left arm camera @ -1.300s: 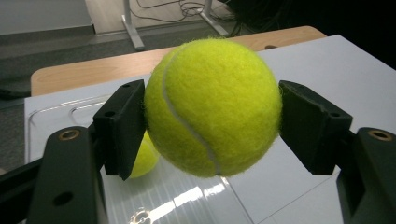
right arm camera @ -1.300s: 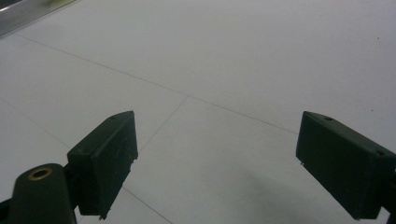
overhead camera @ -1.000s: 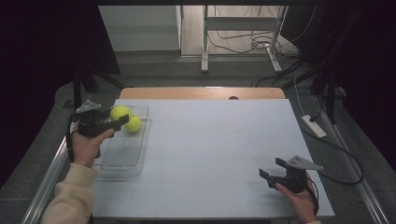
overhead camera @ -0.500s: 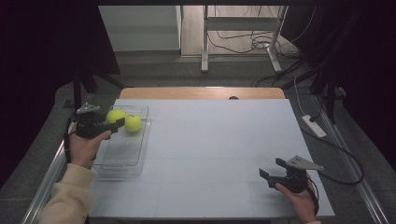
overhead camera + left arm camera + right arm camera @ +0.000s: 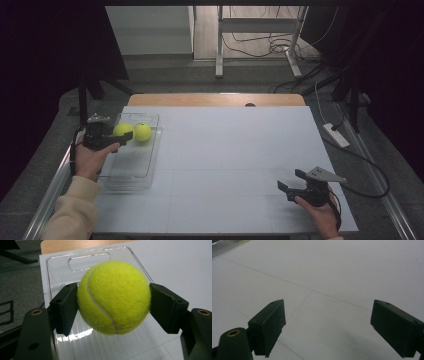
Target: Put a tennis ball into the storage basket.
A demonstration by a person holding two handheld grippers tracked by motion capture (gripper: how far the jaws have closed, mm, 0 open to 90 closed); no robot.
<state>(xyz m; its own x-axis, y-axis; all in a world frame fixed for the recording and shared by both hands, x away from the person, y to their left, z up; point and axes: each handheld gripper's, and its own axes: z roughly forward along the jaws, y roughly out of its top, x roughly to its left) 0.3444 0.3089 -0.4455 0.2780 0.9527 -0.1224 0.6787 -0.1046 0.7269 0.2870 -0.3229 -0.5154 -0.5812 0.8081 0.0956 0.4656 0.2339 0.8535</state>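
- The left gripper (image 5: 113,302) is clamped on a tennis ball (image 5: 113,297), its pads pressing the ball's two sides; in the high view it sits at mid-left of the frame, over the clear tray (image 5: 131,170).
- A second ball (image 5: 142,131) already lies in the tray's far end, just beside the held one.
- Judging from this, the job is well along: one ball is in, and the held one is yet to be let go.
- The right gripper (image 5: 291,182), lower right of the high view, stands wide open and holds nothing above the white surface (image 5: 225,160).

A lab-like test space: white table (image 5: 225,150), dark curtains (image 5: 45,60), loose floor cables (image 5: 260,42).
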